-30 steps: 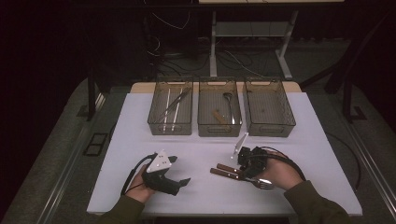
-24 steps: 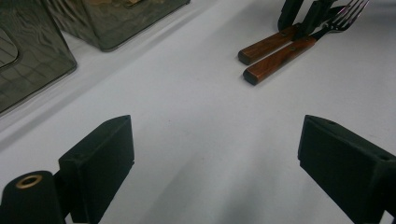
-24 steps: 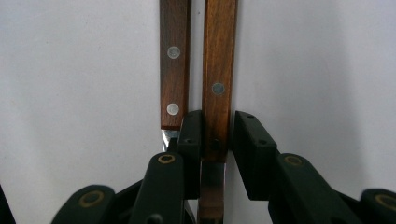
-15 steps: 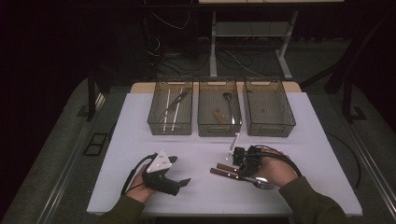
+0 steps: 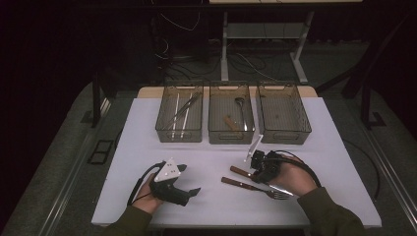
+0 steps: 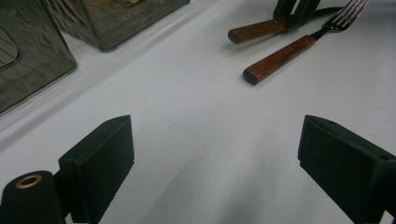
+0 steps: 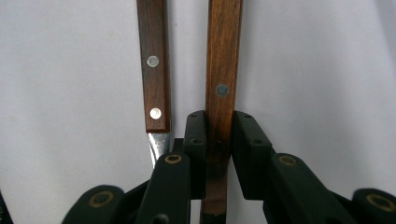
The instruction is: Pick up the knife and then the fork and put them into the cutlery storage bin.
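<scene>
Wood handle, dark brown with a metal rivet: that's the grab zone on the wooden-handled utensil [image 7: 222, 70], which lies flat on the white counter [image 5: 211, 152] near the person's right side, just in front of the three clear bins [image 5: 231, 132]. Its working end is hidden under the gripper and hand, so I cannot tell if it is a knife or a spoon.

The right gripper [image 7: 218, 123] has its jaws just closing in, the handle between them and the pads against both long sides, near the metal end of the handle. The grip looks square to the grain.

A fork [image 5: 251, 186] with the same kind of handle lies just beside it, nearly parallel, on the person's side. The gap is narrow, so one jaw could nudge it.

Handling guess:
- stiff, light, not fragile
- the wood is matte, so there is decent friction, while the metal part would be slicker
- the handle is slim and flat, so it may twist in the pads if lifted far from its balance point
- the held spot near the neck seems about right

The left gripper [image 5: 189, 179] rests on the counter with its jaws wide apart and nothing between them, well apart from the cutlery.
</scene>
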`<state>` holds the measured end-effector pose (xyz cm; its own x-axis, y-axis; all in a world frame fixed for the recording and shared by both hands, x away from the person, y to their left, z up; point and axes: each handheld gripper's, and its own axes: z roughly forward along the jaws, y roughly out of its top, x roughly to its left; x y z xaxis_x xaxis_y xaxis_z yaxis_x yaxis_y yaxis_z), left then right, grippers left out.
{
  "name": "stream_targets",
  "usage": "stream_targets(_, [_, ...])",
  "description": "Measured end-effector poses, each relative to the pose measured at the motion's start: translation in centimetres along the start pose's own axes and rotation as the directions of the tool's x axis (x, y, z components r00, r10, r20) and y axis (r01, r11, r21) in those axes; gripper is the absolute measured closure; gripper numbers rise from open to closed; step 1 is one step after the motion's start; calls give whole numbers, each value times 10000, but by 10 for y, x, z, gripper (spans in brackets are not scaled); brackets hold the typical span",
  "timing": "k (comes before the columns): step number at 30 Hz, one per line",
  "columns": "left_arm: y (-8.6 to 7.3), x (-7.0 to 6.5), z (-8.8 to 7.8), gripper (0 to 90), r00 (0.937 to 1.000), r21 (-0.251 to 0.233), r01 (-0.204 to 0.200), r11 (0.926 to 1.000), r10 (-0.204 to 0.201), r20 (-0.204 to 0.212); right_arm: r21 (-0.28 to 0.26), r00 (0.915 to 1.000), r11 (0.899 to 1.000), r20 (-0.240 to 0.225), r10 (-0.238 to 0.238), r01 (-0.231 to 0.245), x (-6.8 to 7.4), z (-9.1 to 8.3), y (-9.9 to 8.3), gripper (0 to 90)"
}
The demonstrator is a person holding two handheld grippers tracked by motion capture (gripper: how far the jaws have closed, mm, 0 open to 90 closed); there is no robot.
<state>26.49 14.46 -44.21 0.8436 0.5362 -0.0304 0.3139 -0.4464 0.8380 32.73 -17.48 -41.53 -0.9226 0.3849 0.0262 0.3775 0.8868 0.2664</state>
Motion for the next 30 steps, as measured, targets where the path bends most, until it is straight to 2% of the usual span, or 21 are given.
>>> stream_targets(8, [0, 0, 0, 92, 10000, -3, -1, 10000, 1, 15, -812, 9981, 9950, -277, 553, -574, -9, -5, -11, 766])
stream_targets(13, [0, 0, 0, 92, 10000, -8, -11, 10000, 11, 25, -1364, 9951, 9860, -359, 923, -964, -14, -11, -16, 766])
stream_targets(19, [0, 0, 0, 92, 10000, -20, -2, 10000, 2, 24, -1849, 9924, 9751, -231, 1205, -1227, -17, -18, -21, 766])
stream_targets(24, [0, 0, 0, 92, 10000, -27, -6, 10000, 6, 30, -2265, 9883, 9620, -324, 1493, -1527, -20, -24, -25, 766])
stream_targets(30, [0, 0, 0, 92, 10000, -25, -4, 10000, 4, 34, -2991, 9787, 9323, -367, 2019, -2035, -23, -31, -31, 766])
